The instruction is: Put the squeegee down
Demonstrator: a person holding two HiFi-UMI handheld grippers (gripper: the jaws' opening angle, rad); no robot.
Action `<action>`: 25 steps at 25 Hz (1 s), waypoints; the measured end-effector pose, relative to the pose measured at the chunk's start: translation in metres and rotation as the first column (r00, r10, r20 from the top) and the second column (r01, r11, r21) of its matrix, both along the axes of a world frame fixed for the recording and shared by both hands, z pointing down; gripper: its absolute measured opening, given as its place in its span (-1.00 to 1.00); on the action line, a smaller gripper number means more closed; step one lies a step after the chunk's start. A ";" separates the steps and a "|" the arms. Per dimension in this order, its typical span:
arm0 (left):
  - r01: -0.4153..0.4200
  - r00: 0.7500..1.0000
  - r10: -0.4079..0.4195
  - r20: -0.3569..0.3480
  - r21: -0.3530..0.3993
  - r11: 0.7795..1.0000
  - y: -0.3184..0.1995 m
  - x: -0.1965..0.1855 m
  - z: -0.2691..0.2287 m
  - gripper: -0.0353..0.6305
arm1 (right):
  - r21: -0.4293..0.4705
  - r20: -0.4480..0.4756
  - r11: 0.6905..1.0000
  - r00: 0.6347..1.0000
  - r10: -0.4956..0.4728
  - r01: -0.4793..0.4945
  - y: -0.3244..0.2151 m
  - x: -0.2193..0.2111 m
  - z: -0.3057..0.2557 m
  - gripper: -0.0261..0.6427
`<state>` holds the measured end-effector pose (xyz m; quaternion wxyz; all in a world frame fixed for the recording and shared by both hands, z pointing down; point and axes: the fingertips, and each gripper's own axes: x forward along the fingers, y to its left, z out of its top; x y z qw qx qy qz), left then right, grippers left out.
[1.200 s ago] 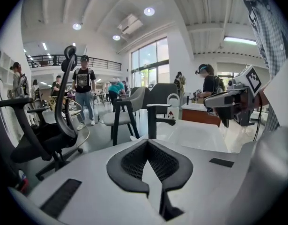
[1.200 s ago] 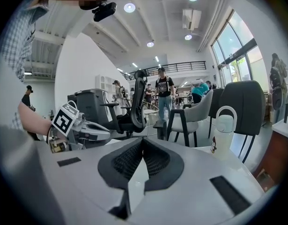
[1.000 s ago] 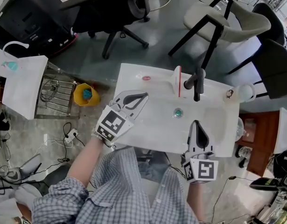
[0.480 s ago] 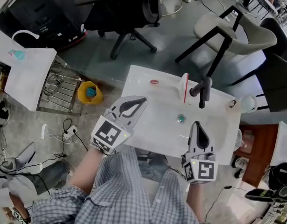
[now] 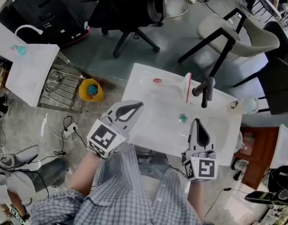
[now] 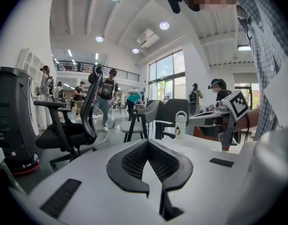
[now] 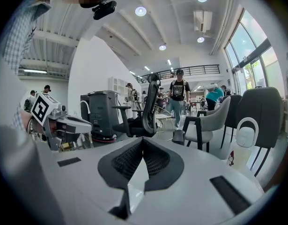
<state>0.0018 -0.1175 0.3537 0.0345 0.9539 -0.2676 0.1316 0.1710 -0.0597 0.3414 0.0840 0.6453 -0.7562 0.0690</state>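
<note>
The squeegee [image 5: 187, 88], white with a red edge, rests on the back ledge of the white washbasin [image 5: 148, 125], just left of the black tap [image 5: 204, 91]. No gripper touches it. My left gripper [image 5: 140, 105] hovers over the basin's near-left part, jaws shut and empty; in the left gripper view its tips [image 6: 147, 142] meet with nothing between them. My right gripper [image 5: 196, 121] is over the basin's near edge, right of the green drain [image 5: 182, 118], also shut and empty [image 7: 143, 139]. The squeegee shows in neither gripper view.
A small red item [image 5: 157, 80] lies on the basin's back-left rim. A yellow bin [image 5: 91, 90] and a wire rack [image 5: 59, 90] stand on the floor to the left. Office chairs [image 5: 129, 8] and a beige chair [image 5: 237, 36] stand beyond; a white bottle [image 5: 249, 105] is at the right.
My left gripper has drawn back toward me and to the left, away from the squeegee, still shut. The right gripper has barely shifted. The squeegee has stayed on the ledge.
</note>
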 end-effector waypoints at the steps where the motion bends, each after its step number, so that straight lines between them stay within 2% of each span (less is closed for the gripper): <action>1: 0.007 1.000 -0.007 -0.002 -0.009 1.000 0.001 -0.003 0.001 -0.88 | 0.000 -0.004 1.000 1.000 -0.003 0.002 0.000 0.000 -0.001 -0.89; 12: 0.014 1.000 -0.014 -0.002 -0.044 0.999 0.006 -0.008 0.013 -0.88 | -0.004 -0.032 1.000 0.999 -0.002 0.002 0.001 -0.005 -0.002 -0.90; 25: 0.005 1.000 -0.006 -0.007 -0.032 0.999 0.003 -0.009 0.013 -0.88 | -0.013 -0.041 1.000 0.999 -0.010 0.009 0.000 -0.009 -0.002 -0.90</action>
